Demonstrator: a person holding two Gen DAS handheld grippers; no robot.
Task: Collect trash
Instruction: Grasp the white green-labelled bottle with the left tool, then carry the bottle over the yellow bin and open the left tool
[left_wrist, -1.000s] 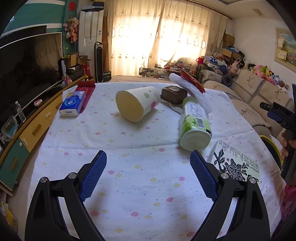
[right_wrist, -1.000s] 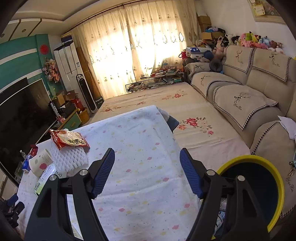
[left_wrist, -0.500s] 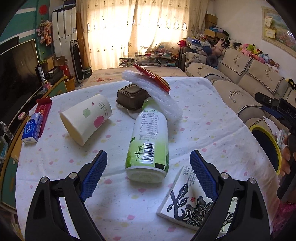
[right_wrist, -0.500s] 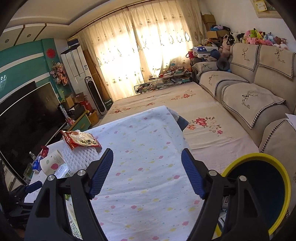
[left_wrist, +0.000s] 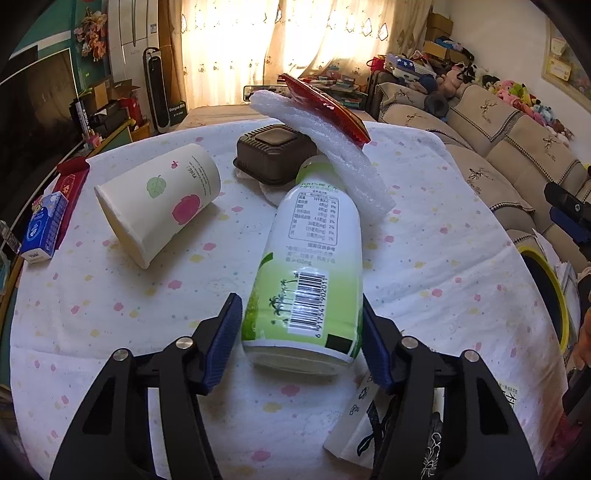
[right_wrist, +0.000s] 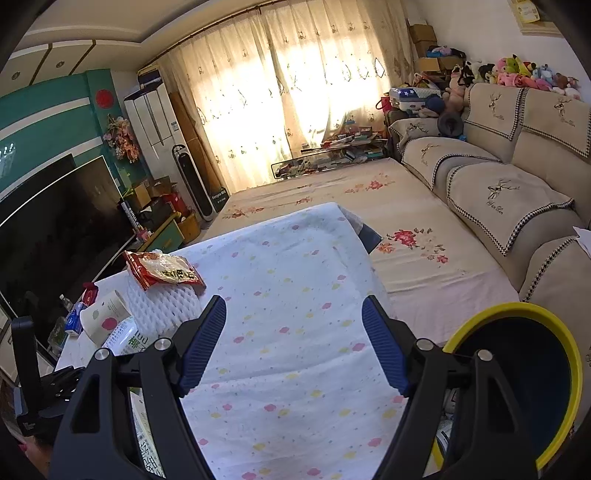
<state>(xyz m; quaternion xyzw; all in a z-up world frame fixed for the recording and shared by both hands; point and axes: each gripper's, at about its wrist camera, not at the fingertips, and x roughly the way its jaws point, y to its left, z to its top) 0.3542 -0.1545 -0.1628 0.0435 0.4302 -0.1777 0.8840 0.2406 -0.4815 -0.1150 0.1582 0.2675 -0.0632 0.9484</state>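
A green and white plastic bottle (left_wrist: 310, 266) lies on its side on the spotted tablecloth (left_wrist: 424, 266). My left gripper (left_wrist: 301, 339) is open with its blue pads on either side of the bottle's base, the right pad close to touching. A white paper cup (left_wrist: 159, 203) lies tipped over to the left. White foam netting (left_wrist: 325, 144) with a red snack wrapper (left_wrist: 325, 107) on it leans over the bottle's neck. My right gripper (right_wrist: 293, 347) is open and empty above the table. The bottle (right_wrist: 123, 338), cup (right_wrist: 101, 314) and wrapper (right_wrist: 162, 275) show at its left.
A yellow-rimmed bin (right_wrist: 517, 387) stands on the floor at the table's right edge, also in the left wrist view (left_wrist: 546, 291). A brown plastic tray (left_wrist: 273, 151) sits behind the bottle. A tissue pack (left_wrist: 42, 230) and red box (left_wrist: 72, 184) lie far left. A printed booklet (left_wrist: 373, 432) lies front right.
My left gripper has moved forward and narrowed, so its pads now flank the bottle's base. The right gripper has barely shifted.
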